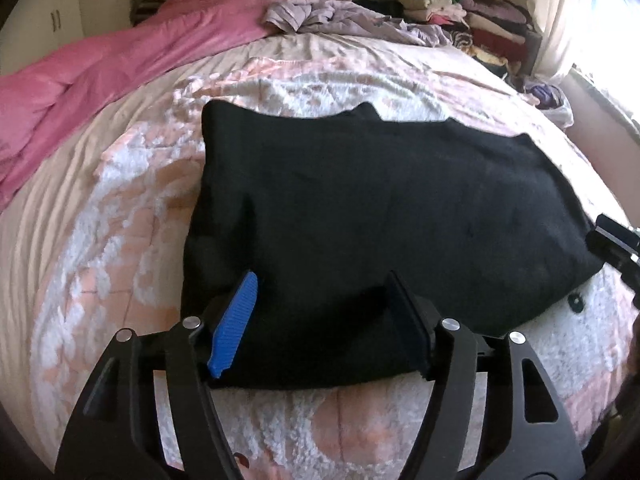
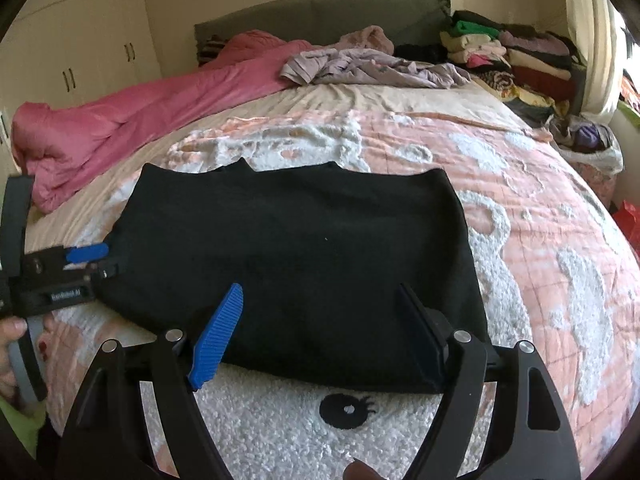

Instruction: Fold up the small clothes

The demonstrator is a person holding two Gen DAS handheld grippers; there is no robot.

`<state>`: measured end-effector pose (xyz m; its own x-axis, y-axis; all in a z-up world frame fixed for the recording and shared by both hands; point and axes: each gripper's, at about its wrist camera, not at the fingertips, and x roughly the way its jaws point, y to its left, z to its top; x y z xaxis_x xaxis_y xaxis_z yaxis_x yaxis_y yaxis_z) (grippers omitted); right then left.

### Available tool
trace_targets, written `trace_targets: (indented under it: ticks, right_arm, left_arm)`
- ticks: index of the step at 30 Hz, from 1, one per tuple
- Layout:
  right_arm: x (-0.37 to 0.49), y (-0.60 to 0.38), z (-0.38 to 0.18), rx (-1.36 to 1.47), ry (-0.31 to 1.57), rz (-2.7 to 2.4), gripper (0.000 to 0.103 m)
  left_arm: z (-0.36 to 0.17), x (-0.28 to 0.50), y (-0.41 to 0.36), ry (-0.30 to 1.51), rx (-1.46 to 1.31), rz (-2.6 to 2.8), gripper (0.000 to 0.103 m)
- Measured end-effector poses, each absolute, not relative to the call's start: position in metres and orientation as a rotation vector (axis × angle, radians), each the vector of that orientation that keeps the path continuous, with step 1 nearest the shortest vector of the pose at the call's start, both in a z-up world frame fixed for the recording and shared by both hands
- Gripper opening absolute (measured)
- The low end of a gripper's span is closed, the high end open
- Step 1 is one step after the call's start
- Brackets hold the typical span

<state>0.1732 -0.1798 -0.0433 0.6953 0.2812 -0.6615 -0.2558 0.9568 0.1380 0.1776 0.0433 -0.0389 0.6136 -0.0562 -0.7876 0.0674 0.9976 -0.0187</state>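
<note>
Already the black top lies folded flat on the bed, both the left tongs and right tongs gaping empty, loose laundry still waiting.

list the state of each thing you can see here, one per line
black garment: lying flat on the bed, partly folded
left tool: open, fingers over the garment's near edge
right tool: open, at the near edge
pink blanket: bunched up
lilac clothes: crumpled, unfolded
clothes stack: folded, piled
wardrobe doors: shut
</note>
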Motion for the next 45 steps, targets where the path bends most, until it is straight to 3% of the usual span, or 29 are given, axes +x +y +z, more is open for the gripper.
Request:
trace_targets:
  ticks: [16, 35, 45]
  right_arm:
    - [0.188, -0.2, -0.08, 0.056, 0.864, 0.231, 0.077]
    - [0.175, -0.204, -0.077, 0.111, 0.832, 0.251, 0.078]
    - [0.153, -0.205, -0.051, 0.136, 0.779, 0.271, 0.088]
  left_arm:
    - [-0.049, 0.166, 0.046, 0.927, 0.002, -0.066, 0.061]
    - [-0.048, 0.162, 0.045, 0.926, -0.014, -0.068, 0.061]
    - [-0.03, 0.149, 0.052, 0.904, -0.039, -0.08, 0.075]
